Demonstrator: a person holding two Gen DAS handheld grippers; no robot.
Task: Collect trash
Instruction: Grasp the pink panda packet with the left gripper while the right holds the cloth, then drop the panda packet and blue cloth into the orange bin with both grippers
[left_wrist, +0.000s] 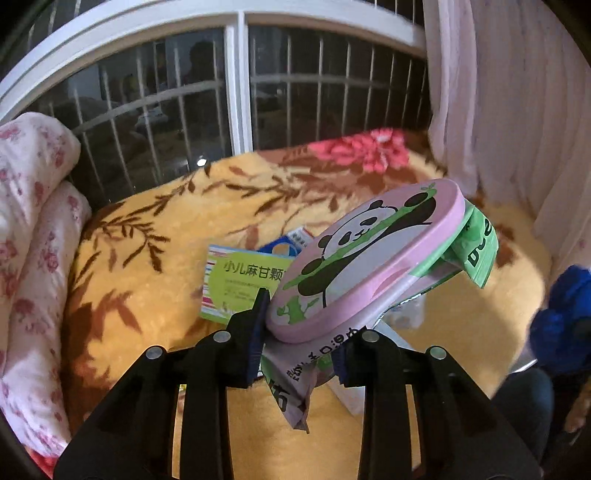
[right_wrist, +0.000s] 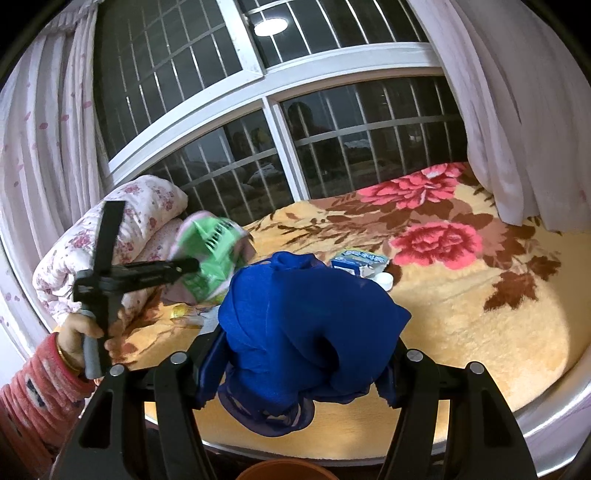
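Left wrist view: we see the left tool (left_wrist: 299, 332) pinching a wet-wipes pack (left_wrist: 365, 266) with a panda lid, raised above the bed (left_wrist: 177, 206); a green box (left_wrist: 240, 284) lies beneath.

Right wrist view: our right tool (right_wrist: 299, 365) grips a blue cloth (right_wrist: 295, 325) over the bed's edge.

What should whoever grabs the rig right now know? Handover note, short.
Left gripper: shut on the panda-lid wet wipes pack, lifted off the bed, tilted.
Right gripper: shut on a bunched blue cloth, held above the bed's near edge.
On the blanket: green medicine box, blue-and-white wrapper, small white cap beside it, more scraps near the folded quilt.
An orange rim, maybe the bin, shows at the bottom of the right wrist view.
Done: two items picked up. Left: drop both, then collect the rest from the bed.
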